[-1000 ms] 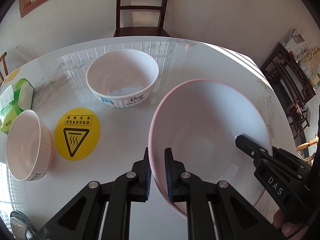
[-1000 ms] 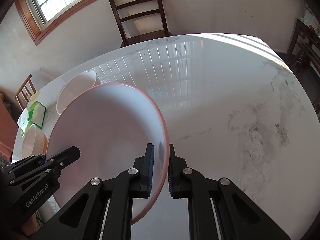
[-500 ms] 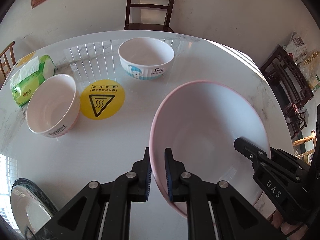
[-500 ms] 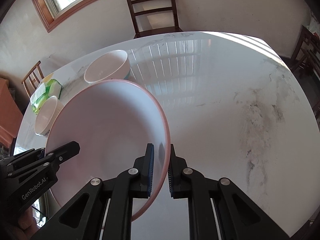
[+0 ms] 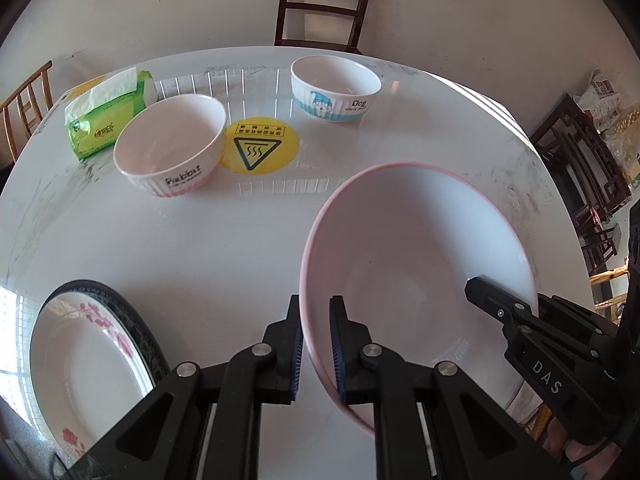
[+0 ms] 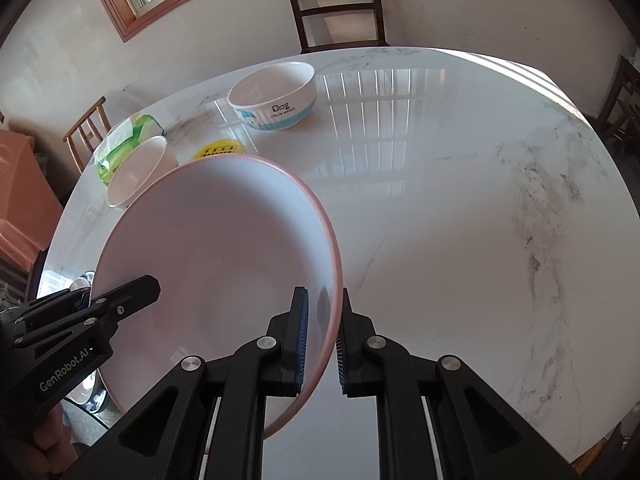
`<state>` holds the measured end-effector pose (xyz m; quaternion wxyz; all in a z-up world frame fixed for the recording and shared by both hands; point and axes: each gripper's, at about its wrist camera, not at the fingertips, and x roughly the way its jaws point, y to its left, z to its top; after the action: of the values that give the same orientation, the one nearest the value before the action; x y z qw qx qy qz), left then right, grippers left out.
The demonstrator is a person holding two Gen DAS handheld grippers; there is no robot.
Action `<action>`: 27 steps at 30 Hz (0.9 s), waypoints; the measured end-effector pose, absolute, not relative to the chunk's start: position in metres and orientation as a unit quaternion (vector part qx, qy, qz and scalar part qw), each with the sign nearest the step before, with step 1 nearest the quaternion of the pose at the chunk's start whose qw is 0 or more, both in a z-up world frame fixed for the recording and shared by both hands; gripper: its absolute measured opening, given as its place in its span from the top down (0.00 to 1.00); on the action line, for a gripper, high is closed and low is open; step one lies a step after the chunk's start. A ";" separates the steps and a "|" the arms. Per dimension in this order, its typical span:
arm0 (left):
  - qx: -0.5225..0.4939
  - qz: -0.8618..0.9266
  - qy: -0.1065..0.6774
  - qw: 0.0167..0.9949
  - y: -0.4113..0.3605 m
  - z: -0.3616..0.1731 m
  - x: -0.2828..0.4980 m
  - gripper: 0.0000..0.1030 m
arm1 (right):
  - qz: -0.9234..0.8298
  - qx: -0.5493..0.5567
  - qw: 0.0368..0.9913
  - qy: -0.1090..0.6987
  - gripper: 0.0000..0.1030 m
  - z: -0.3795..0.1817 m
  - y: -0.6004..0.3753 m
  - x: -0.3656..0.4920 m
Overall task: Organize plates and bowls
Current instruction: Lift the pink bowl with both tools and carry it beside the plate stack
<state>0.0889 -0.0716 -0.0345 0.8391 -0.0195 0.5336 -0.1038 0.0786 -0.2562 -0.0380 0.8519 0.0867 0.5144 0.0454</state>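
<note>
A: Two grippers, one bowl. My left gripper (image 5: 315,344) points steeply down at the table, jaws narrow and clamped on the left rim of the big pink-rimmed bowl (image 5: 416,256). My right gripper (image 6: 322,340) points down just as steeply, jaws narrow, pinching the opposite rim. Bowl tilted, held between the two above the white marble table (image 6: 460,220).

B: Anything in it?

A: Empty. Plain white inside.

B: Left to right, the other containers?

A: Near left edge of the left wrist view: flowered plate (image 5: 80,364), pink blossoms on its rim, bare, lying on something dark-edged I cannot make out. Farther back, green tissue pack (image 5: 106,118) with a sheet sticking out. Just beside it the "Rabbit" bowl (image 5: 170,152), empty. Then the yellow hot-surface sticker (image 5: 259,145) flat on the table, close by that bowl. Right of it, well apart, the "Dog" bowl (image 5: 335,88), empty. A dark wooden chair (image 5: 320,4) stands behind the table.
</note>
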 end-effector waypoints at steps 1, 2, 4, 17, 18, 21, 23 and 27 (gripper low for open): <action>-0.020 -0.102 0.534 0.839 -0.069 -0.035 0.085 0.88 | 0.047 0.086 0.851 0.516 0.88 -0.039 -0.253 0.075; -0.021 -0.100 0.534 0.839 -0.067 -0.036 0.081 0.88 | 0.049 0.084 0.850 0.517 0.88 -0.039 -0.250 0.072; -0.022 -0.098 0.536 0.838 -0.062 -0.038 0.076 0.88 | 0.052 0.079 0.850 0.519 0.88 -0.040 -0.245 0.067; -0.041 -0.092 0.542 0.834 -0.043 -0.055 0.049 0.88 | 0.061 0.069 0.844 0.528 0.87 -0.048 -0.226 0.043; -0.042 -0.092 0.543 0.833 -0.042 -0.057 0.048 0.88 | 0.061 0.071 0.844 0.529 0.87 -0.049 -0.226 0.042; -0.040 -0.092 0.546 0.832 -0.042 -0.062 0.047 0.88 | 0.060 0.072 0.844 0.529 0.87 -0.052 -0.227 0.039; -0.037 -0.093 0.545 0.832 -0.044 -0.063 0.046 0.88 | 0.060 0.074 0.844 0.528 0.87 -0.054 -0.227 0.039; -0.033 -0.093 0.545 0.832 -0.045 -0.064 0.048 0.88 | 0.059 0.077 0.844 0.528 0.87 -0.055 -0.227 0.042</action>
<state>0.0479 -0.0455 -0.0645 0.8323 -0.0331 0.5455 -0.0927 0.0417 -0.2269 -0.0555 0.8439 0.0773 0.5277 0.0586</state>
